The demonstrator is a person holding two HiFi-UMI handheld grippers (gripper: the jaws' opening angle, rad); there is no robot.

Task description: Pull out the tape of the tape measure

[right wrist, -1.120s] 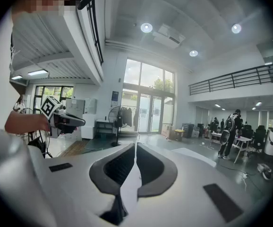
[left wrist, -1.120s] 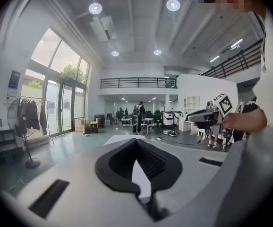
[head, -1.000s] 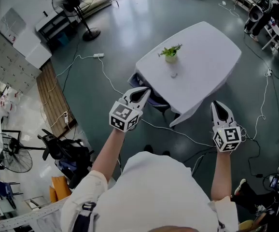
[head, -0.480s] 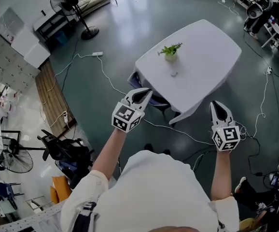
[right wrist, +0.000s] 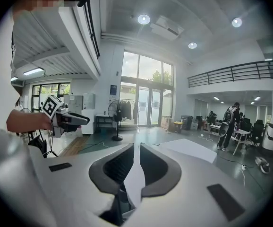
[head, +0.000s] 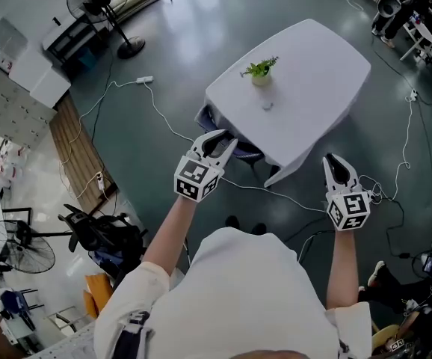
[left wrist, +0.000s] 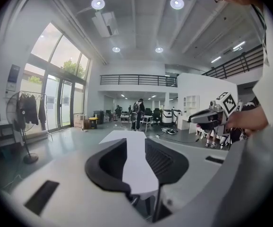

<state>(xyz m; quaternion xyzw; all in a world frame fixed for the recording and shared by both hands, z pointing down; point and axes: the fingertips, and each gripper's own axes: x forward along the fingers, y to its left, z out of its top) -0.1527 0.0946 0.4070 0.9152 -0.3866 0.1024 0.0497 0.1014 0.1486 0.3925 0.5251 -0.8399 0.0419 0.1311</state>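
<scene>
A small pale round object [head: 267,105], too small to make out as the tape measure, lies on the white table [head: 313,73] beside a little potted plant [head: 260,71]. Both grippers hang in the air well short of the table, over the floor. My left gripper [head: 220,140] points at the table's near left edge. Its jaws have just been opening and now stand slightly apart with nothing between them [left wrist: 135,150]. My right gripper [head: 333,160] is level with it on the right, its tips together and empty [right wrist: 137,148].
A dark chair [head: 231,144] is tucked under the table's near side. White cables [head: 156,111] trail over the grey floor. A standing fan [head: 119,28] and shelving stand at the far left. People and desks fill the far end of the hall [left wrist: 137,112].
The left jaws have parted a little. Both grippers have sunk slightly, and the table sits a bit higher in the head view.
</scene>
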